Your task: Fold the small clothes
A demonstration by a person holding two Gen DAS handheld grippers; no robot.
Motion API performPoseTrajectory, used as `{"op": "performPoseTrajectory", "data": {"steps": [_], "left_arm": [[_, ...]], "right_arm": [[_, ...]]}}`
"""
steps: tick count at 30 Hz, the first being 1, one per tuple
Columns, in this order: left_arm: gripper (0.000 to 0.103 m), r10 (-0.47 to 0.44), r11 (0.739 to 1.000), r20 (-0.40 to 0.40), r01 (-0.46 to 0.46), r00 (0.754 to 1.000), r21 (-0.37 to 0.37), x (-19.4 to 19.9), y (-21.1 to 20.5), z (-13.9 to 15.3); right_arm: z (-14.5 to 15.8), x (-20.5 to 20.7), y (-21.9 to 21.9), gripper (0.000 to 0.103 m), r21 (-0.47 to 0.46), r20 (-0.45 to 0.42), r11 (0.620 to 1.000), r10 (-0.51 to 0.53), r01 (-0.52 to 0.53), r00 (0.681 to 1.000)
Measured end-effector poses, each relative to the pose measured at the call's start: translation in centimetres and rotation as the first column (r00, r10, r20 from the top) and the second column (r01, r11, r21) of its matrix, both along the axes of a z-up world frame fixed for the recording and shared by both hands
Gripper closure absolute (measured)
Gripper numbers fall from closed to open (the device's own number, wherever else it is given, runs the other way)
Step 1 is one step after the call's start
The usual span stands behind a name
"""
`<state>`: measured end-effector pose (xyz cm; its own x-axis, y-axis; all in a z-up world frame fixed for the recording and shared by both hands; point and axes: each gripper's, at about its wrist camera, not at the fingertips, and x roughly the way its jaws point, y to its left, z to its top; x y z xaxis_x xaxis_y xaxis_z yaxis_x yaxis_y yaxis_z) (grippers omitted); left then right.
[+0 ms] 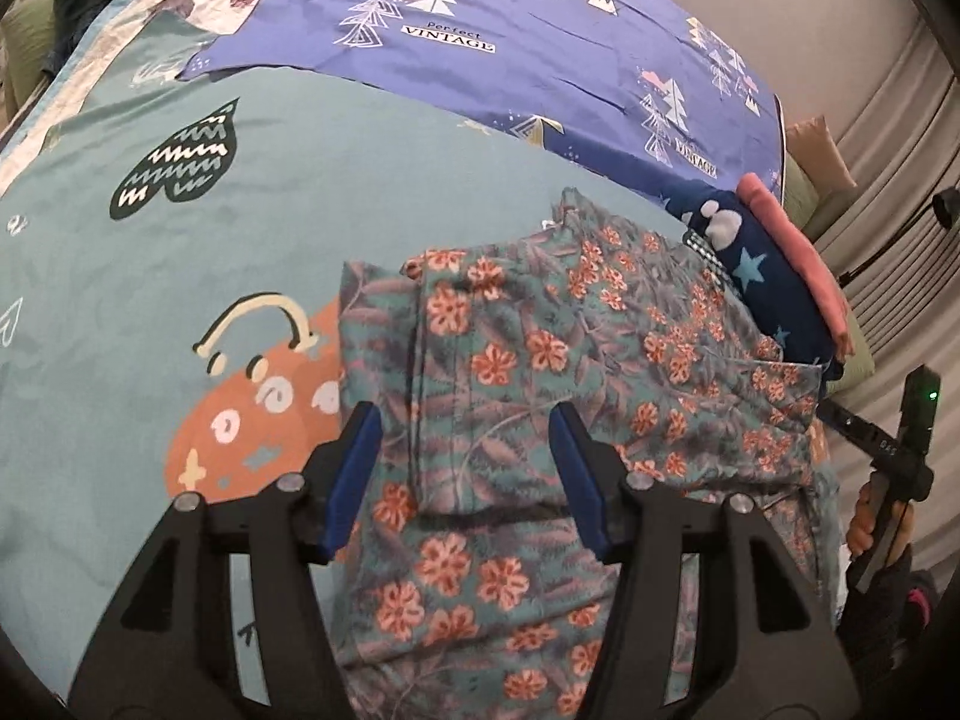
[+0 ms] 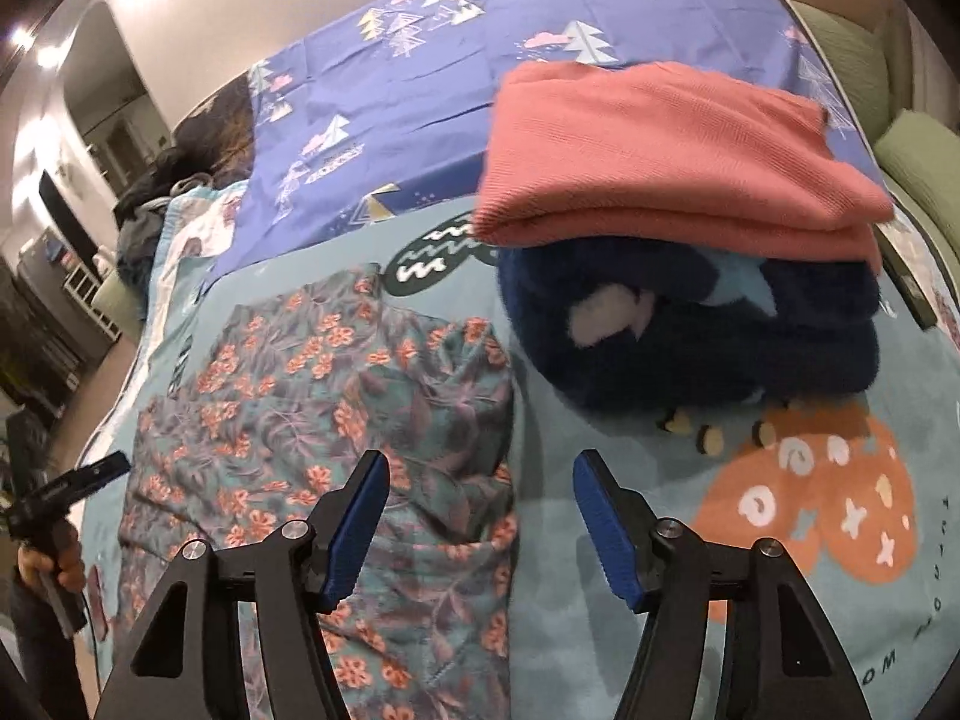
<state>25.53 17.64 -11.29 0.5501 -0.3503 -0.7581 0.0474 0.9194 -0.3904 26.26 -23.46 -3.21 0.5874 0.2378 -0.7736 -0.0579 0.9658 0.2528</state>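
Bedsheets, teal (image 1: 150, 276) and purple (image 1: 540, 18), carry floral garment (image 1: 510, 360); both tools, left (image 1: 465, 480) and right (image 2: 480, 525), gape empty.

Right claw (image 2: 477, 468) low over bed, blue pads spread apart, nothing between them. Floral garment (image 2: 336, 408) lies crumpled on teal sheet (image 2: 600, 480), left pad over its right edge. Toward bed's far right corner: coral knit (image 2: 672, 156) folded atop navy fleece (image 2: 690, 342), stacked. Purple tree-print sheet (image 2: 420, 90) covers far side. Left claw (image 2: 90, 474) at near left edge, dark, possibly closed; too small to tell.
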Motion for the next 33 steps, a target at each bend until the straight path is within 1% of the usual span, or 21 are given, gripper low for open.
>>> {"op": "performPoseTrajectory", "data": {"steps": [2,4,5,7,8,13,14,16,18,19,20,21,23,25,26,27,28,30,31,32,33], "left_arm": [[0.047,-0.007,1.0,-0.001,0.007,1.0,0.01,0.4,-0.4,-0.3],[0.07,-0.026,0.999,0.0,0.026,1.0,0.023,0.7,-1.0,-0.6],[0.099,-0.037,0.999,-0.003,0.037,0.999,0.038,0.8,-1.3,-0.8],[0.103,-0.031,0.995,0.006,0.03,1.0,0.092,0.6,-1.8,-0.6],[0.103,-0.03,0.994,0.025,0.028,0.999,0.102,0.1,-1.8,-0.2],[0.103,-0.043,0.992,0.093,0.031,0.995,0.124,-2.5,-1.0,2.8],[0.103,-0.048,0.991,0.091,0.036,0.995,0.13,-2.6,-0.8,2.8],[0.103,-0.054,0.991,0.067,0.046,0.996,0.127,-2.4,-0.6,2.3],[0.103,-0.054,0.995,0.059,0.049,0.997,0.086,-2.4,-0.5,1.5],[0.103,-0.057,0.997,0.06,0.053,0.997,0.065,-2.5,-0.7,1.3],[0.092,-0.061,0.997,0.059,0.059,0.996,0.042,-2.5,-0.9,1.0],[0.073,-0.068,0.997,0.052,0.066,0.996,0.035,-2.4,-1.2,0.8],[0.055,-0.079,0.996,0.039,0.077,0.996,0.054,-2.1,-2.0,0.2],[0.055,-0.099,0.992,0.018,0.097,0.995,0.078,-1.6,-2.9,-0.4],[0.061,-0.101,0.992,0.0,0.101,0.995,0.081,-1.3,-3.3,-0.8],[0.085,-0.099,0.992,-0.008,0.099,0.995,0.084,-1.0,-3.6,-1.2],[0.095,-0.105,0.991,-0.004,0.105,0.994,0.081,-0.9,-3.8,-1.3],[0.097,-0.09,0.994,0.023,0.088,0.996,0.062,-1.2,-3.8,-0.5],[0.097,-0.079,0.996,0.045,0.077,0.996,0.052,-1.6,-3.6,0.2],[0.097,-0.068,0.997,0.062,0.066,0.996,0.044,-1.9,-3.4,0.8],[0.098,-0.056,0.998,0.092,0.053,0.994,0.027,-2.7,-2.9,2.0]], "right_arm": [[-0.3,0.5,0.6,0.038,-0.025,-0.007,1.0,0.017,-0.017,1.0],[-0.9,1.2,1.1,0.038,-0.047,-0.028,0.999,0.016,-0.017,0.999],[-1.4,1.8,1.3,0.039,-0.045,-0.042,0.999,0.016,-0.018,0.999],[-2.2,2.7,1.6,0.089,-0.047,-0.061,0.999,0.016,-0.019,0.998],[-2.4,3.1,1.8,0.098,-0.064,-0.069,0.998,0.016,-0.021,0.997],[0.2,2.6,-0.3,0.098,-0.052,0.057,0.996,-0.074,0.077,0.996],[0.2,2.7,-0.3,0.097,-0.069,0.052,0.995,-0.068,0.071,0.996],[-0.7,3.6,0.3,0.092,-0.129,-0.008,0.991,-0.032,0.031,0.999],[-2.0,3.9,0.9,0.078,-0.21,-0.062,0.978,-0.025,0.012,0.998],[-2.2,3.7,1.1,0.076,-0.229,-0.062,0.973,-0.025,0.01,0.998],[-2.1,3.2,0.9,0.073,-0.232,-0.05,0.973,-0.034,0.022,0.998],[-1.8,2.6,0.6,0.07,-0.216,-0.04,0.976,-0.044,0.034,0.998],[-1.1,1.0,0.0,0.066,-0.179,-0.028,0.983,-0.05,0.045,0.998],[-0.2,-0.8,-0.2,0.065,-0.172,-0.015,0.984,-0.038,0.035,0.999],[0.2,-1.7,-0.1,0.064,-0.176,-0.008,0.984,-0.016,0.014,1.0],[0.5,-2.7,0.5,0.061,-0.185,-0.002,0.983,0.018,-0.018,1.0],[0.6,-3.8,1.3,0.058,-0.205,0.004,0.977,0.067,-0.064,0.998],[0.2,-5.4,2.9,0.05,-0.251,-0.006,0.955,0.164,-0.16,0.986],[-0.6,-5.8,4.0,0.05,-0.296,-0.032,0.931,0.214,-0.214,0.976],[-1.3,-5.7,4.4,0.053,-0.342,-0.054,0.912,0.223,-0.228,0.973],[-2.1,-5.6,4.5,0.063,-0.387,-0.074,0.895,0.211,-0.223,0.975]]}}
